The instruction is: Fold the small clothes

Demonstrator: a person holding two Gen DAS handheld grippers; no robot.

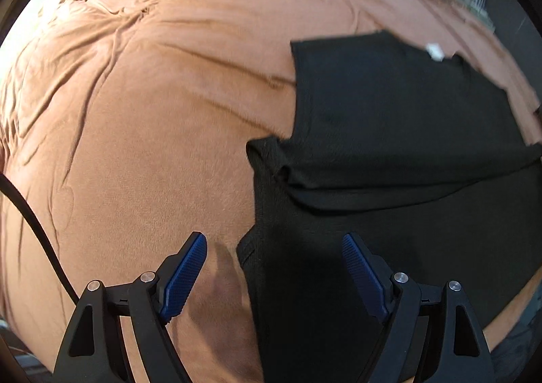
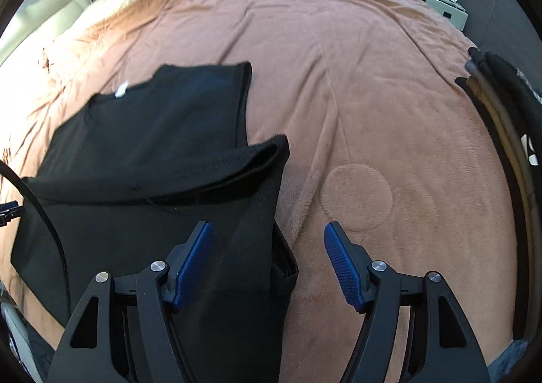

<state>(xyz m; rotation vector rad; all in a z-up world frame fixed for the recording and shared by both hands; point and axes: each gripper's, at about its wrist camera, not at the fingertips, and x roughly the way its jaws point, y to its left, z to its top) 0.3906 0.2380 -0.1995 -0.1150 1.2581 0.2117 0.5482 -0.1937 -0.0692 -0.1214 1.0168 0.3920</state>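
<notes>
Black knit, the garment (image 1: 389, 132) looks light, limp and prone to sag or slide out of its fold, so I judge a doubled hem or corner the safest hold. It lies partly folded on the rust-brown blanket (image 1: 152, 146). Its near left edge runs between the left gripper (image 1: 274, 242)'s wide-open, empty jaws; its right edge lies between the right gripper (image 2: 267, 232)'s, also open and empty.

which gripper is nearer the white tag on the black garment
Hard to call; neither is close. The white tag sits at the garment's far edge, while the left gripper and right gripper both hover open over its near end.
</notes>
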